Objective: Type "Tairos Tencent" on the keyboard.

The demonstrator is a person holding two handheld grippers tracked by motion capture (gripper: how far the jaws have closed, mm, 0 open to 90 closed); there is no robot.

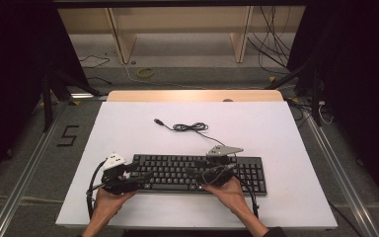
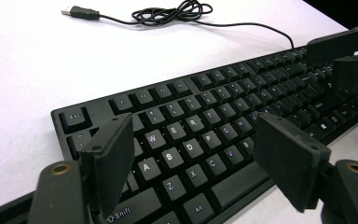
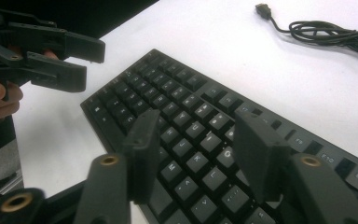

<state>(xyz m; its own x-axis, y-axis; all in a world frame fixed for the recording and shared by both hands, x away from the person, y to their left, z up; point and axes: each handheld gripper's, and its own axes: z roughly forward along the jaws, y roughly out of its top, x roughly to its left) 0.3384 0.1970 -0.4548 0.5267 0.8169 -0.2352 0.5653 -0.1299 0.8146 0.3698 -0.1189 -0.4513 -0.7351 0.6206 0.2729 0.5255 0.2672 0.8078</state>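
**Inspector A:** We find the keyboard (image 1: 197, 173) lying flat on the white table (image 1: 286, 148), near the edge closest to the person and running left to right in the high view. Its cable (image 1: 190, 127) leads away from the far edge, bunches into a loose coil on the bare table, and ends in a plug (image 1: 157, 121) lying free.

**Inspector B:** We agree. The left gripper (image 1: 145, 177) sits over the left end of the keyboard. In the left gripper view its jaws stand apart above the letter keys, with nothing between them. We cannot tell whether the tips touch the keys.

**Inspector A:** The right gripper (image 1: 190, 173) is over the middle of the keyboard. In the right gripper view its jaws are also apart over the keys, holding nothing. Contact with the keys is again not settled by that view.

**Inspector B:** We note limits. In the high view both grippers are dark against a dark keyboard, and the jaw tips are hard to separate from the keys. The right hand (image 1: 229, 192) covers part of the front edge of the keyboard.

**Inspector A:** The left hand (image 1: 109, 198) is cut off at the bottom of the high view. Key legends are readable only close to the left gripper; those farther off blur. In the right gripper view the cable runs out of frame.
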